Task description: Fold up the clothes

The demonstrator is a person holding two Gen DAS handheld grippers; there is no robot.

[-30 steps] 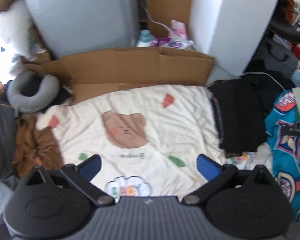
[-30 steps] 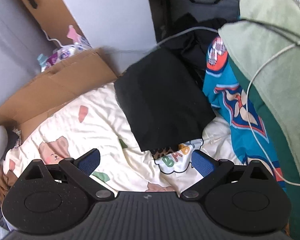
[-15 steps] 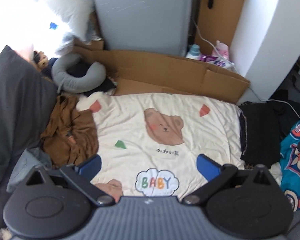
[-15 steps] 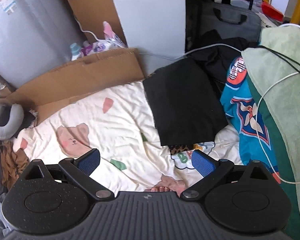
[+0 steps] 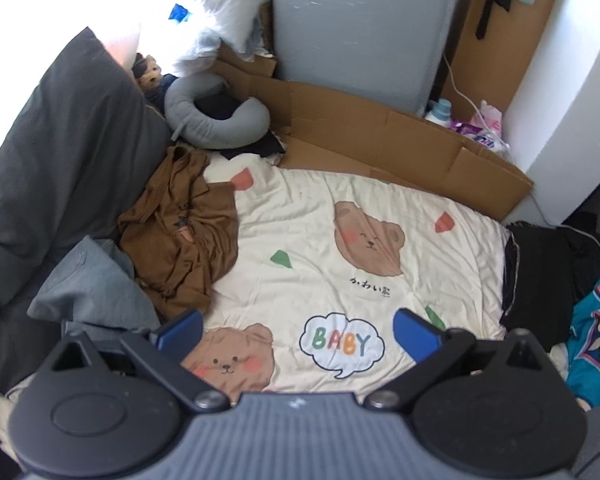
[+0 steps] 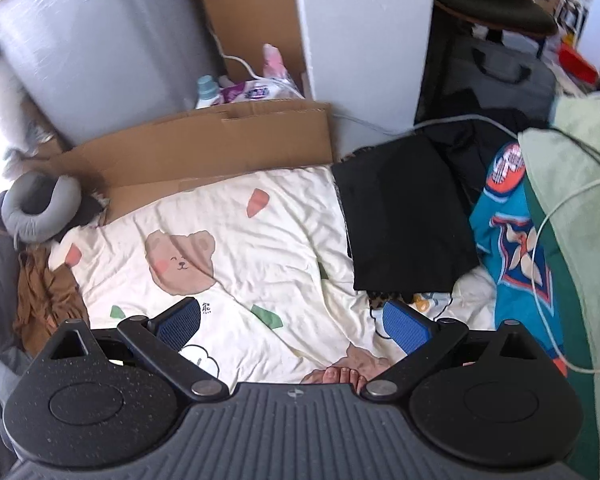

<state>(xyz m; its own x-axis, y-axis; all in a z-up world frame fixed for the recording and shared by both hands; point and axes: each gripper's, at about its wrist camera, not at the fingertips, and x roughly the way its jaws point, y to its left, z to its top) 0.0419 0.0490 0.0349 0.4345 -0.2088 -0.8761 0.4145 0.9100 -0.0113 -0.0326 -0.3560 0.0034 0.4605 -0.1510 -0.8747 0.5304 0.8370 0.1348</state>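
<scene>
1. Both grippers are held above a cream bear-print blanket (image 5: 340, 240), with nothing gripped; the left gripper (image 5: 298, 330) is spread wide, its blue pads well apart over the "BABY" cloud.
2. The right gripper (image 6: 292, 322) is likewise held wide and empty, its right pad just in front of the near edge of a folded black cloth (image 6: 404, 216).
3. The clothes to be folded lie at the left edge of the blanket: a crumpled brown shirt (image 5: 184, 232) is heaped there, with a grey garment (image 5: 88, 280) beside it on the near side, touching it.
4. The black cloth, flat and squared at the right edge, is judged to be already folded; the brown shirt is judged the likely next piece.
5. For a clean pick, the shirt is best taken at a single layer near a shoulder or hem, not at the thick middle of the heap, so that it hangs open when lifted.
6. The grey garment is best left undisturbed, since the two fabrics touch and could be dragged together.
7. The bare middle of the blanket is judged the right place for spreading the shirt flat before any fold is made.
8. A neck pillow (image 5: 216, 120) and cardboard (image 5: 380, 140) at the far side are best kept out of the sweep.
</scene>
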